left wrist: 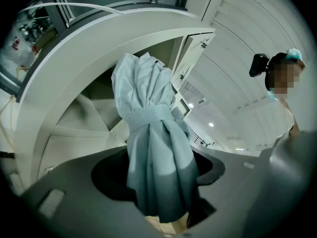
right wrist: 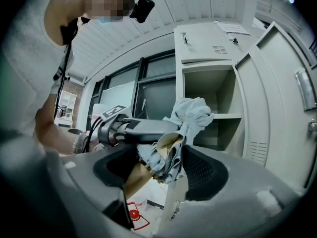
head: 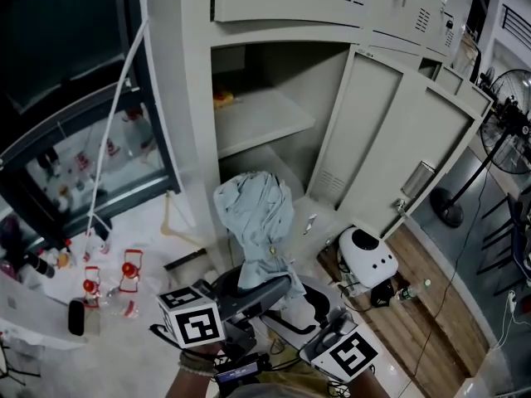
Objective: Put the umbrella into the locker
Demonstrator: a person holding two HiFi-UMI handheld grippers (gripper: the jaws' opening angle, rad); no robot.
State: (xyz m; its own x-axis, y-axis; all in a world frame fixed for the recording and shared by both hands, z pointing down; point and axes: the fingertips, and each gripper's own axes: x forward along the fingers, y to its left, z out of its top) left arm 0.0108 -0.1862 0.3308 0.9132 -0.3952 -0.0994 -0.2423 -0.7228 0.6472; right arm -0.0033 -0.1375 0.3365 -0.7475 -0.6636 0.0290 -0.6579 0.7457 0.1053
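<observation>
Two grippers: both sit low in the head view, just in front of the open locker.
Left gripper [head: 278, 290] [left wrist: 163, 202]: its jaws squeeze the lower part of the umbrella and hold it up in the air. The right gripper view shows it from the side [right wrist: 171, 129], with one long finger lying across the cloth.
Right gripper [head: 319, 322] [right wrist: 161, 170]: its jaws are wide apart. The bottom end of the umbrella shows between them (the pads do not press on it).
Umbrella [head: 257, 218] [left wrist: 151, 133] [right wrist: 192, 114]: light blue, folded up, with a strap tied round its middle. It stands upright, outside the locker, right in front of the open part.
Locker [head: 191, 139] [right wrist: 208, 48]: pale grey and tall.
Door [head: 390, 148]: open and swung out to the right.
Shelf [head: 270, 118]: inside the open part, with a small yellow thing [head: 222, 98] at its back left corner.
White round machine [head: 367, 259]: on the floor, near the bottom of the door.
Red and white things [head: 129, 274]: on the floor, well to the left of the grippers.
Fan [head: 510, 110]: at the far right, well apart from the locker.
</observation>
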